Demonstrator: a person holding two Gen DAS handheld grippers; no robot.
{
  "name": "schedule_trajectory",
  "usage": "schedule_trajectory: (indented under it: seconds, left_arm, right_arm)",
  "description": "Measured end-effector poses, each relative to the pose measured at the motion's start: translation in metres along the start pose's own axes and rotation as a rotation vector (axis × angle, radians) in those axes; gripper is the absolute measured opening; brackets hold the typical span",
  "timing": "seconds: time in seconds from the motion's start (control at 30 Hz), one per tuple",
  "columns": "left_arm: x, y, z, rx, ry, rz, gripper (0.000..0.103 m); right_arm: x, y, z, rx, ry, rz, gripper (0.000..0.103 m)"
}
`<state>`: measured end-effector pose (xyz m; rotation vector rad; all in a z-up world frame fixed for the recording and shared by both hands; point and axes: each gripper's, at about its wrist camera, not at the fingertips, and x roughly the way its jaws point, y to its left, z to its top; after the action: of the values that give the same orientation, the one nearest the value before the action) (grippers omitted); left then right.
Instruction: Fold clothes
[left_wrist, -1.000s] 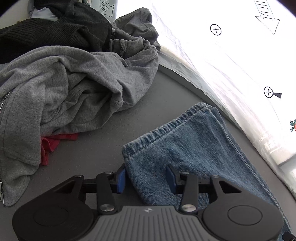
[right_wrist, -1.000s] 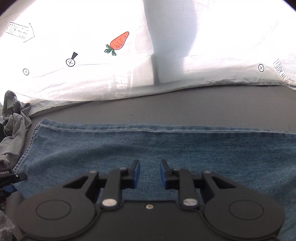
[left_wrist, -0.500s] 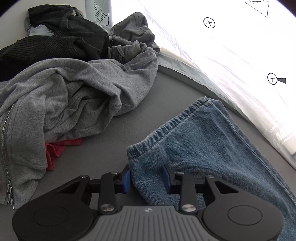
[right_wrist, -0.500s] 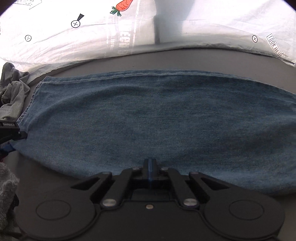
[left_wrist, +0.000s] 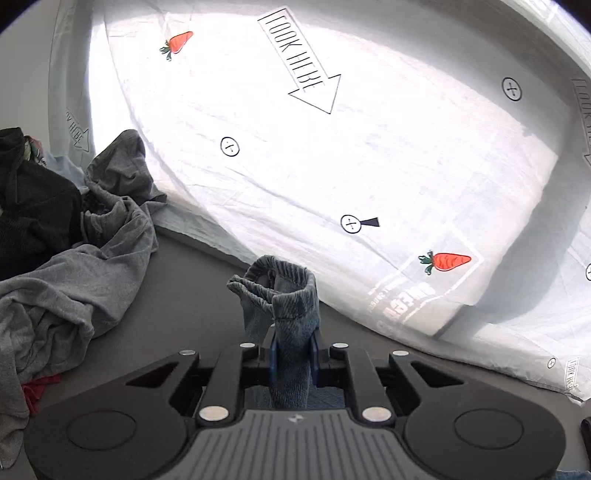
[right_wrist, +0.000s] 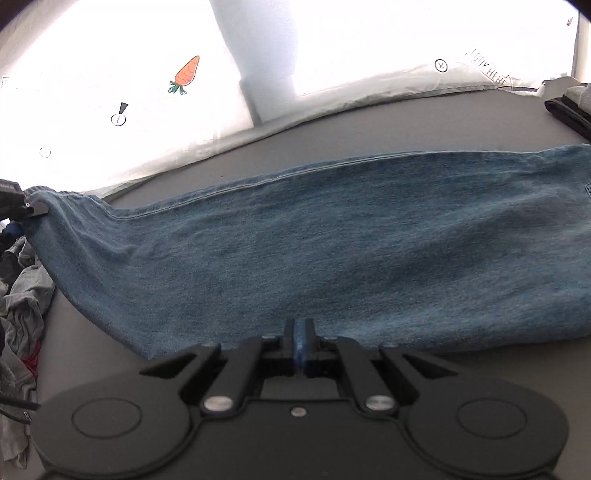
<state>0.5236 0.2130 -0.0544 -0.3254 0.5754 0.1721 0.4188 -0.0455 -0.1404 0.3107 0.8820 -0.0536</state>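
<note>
Left gripper (left_wrist: 293, 349): clamped on the hem end of the jeans (left_wrist: 291, 314), bunched denim standing up between the blue pads.
Right gripper (right_wrist: 303, 341): jaws closed together at the near long edge of the jeans (right_wrist: 332, 251); whether cloth is caught between them cannot be told.
Jeans: stretched lengthwise across the grey table (right_wrist: 424, 122), left end lifted off the surface, right end lying flat.
Grey hoodie (left_wrist: 74, 280): heaped at the left edge, beside a black garment (left_wrist: 33, 218).
Red cloth (left_wrist: 37, 387): peeking from under the heap.
White sheet (left_wrist: 369, 166): along the far edge, printed with carrots and arrows.
</note>
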Motion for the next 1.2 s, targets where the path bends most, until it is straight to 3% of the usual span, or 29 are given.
schedule_trajectory:
  seconds: [0.1, 0.17, 0.23, 0.27, 0.3, 0.33, 0.4, 0.5, 0.6, 0.73, 0.8, 0.9, 0.97, 1.03, 1.2]
  left_arm:
    - [-0.035, -0.082, -0.007, 0.117, -0.025, -0.210, 0.017]
    - [-0.061, -0.148, -0.034, 0.225, 0.002, -0.358, 0.018]
    - [-0.078, -0.206, -0.068, 0.350, 0.055, -0.468, 0.029]
    - [-0.074, -0.230, -0.094, 0.413, 0.145, -0.511, 0.037]
    - [-0.070, -0.253, -0.120, 0.476, 0.241, -0.554, 0.058]
    - [-0.065, -0.277, -0.146, 0.539, 0.337, -0.596, 0.061]
    - [-0.069, -0.287, -0.181, 0.574, 0.462, -0.641, 0.061]
    - [-0.088, -0.266, -0.217, 0.622, 0.497, -0.693, 0.070]
    - [-0.092, -0.232, -0.231, 0.653, 0.504, -0.629, 0.071]
    - [-0.068, -0.175, -0.205, 0.549, 0.493, -0.415, 0.073]
    - [-0.054, -0.148, -0.187, 0.478, 0.476, -0.296, 0.075]
    - [-0.036, -0.115, -0.156, 0.348, 0.435, -0.183, 0.077]
    - [-0.028, -0.104, -0.145, 0.331, 0.415, -0.130, 0.078]
    - [-0.019, -0.098, -0.140, 0.376, 0.434, -0.062, 0.078]
    - [-0.006, -0.091, -0.147, 0.428, 0.497, -0.045, 0.080]
  right_arm:
    - [-0.028, -0.042, -0.007, 0.076, -0.054, -0.084, 0.002]
    - [-0.048, -0.075, -0.018, 0.144, -0.073, -0.153, 0.002]
    - [-0.068, -0.108, -0.028, 0.211, -0.091, -0.222, 0.003]
    - [-0.078, -0.124, -0.034, 0.245, -0.101, -0.257, 0.004]
    - [-0.088, -0.140, -0.039, 0.278, -0.110, -0.291, 0.004]
    - [-0.097, -0.157, -0.044, 0.312, -0.120, -0.326, 0.004]
    - [-0.116, -0.183, -0.060, 0.367, -0.131, -0.390, 0.007]
    - [-0.134, -0.208, -0.084, 0.406, -0.131, -0.458, 0.015]
    - [-0.134, -0.221, -0.098, 0.415, -0.102, -0.463, 0.015]
    - [-0.114, -0.214, -0.084, 0.344, -0.097, -0.371, 0.018]
    - [-0.106, -0.200, -0.068, 0.274, -0.119, -0.320, 0.028]
    - [-0.095, -0.185, -0.041, 0.181, -0.168, -0.243, 0.042]
    - [-0.082, -0.178, -0.020, 0.123, -0.183, -0.191, 0.047]
    - [-0.063, -0.174, 0.002, 0.081, -0.168, -0.179, 0.048]
    - [-0.013, -0.185, 0.042, 0.087, -0.099, -0.142, 0.056]
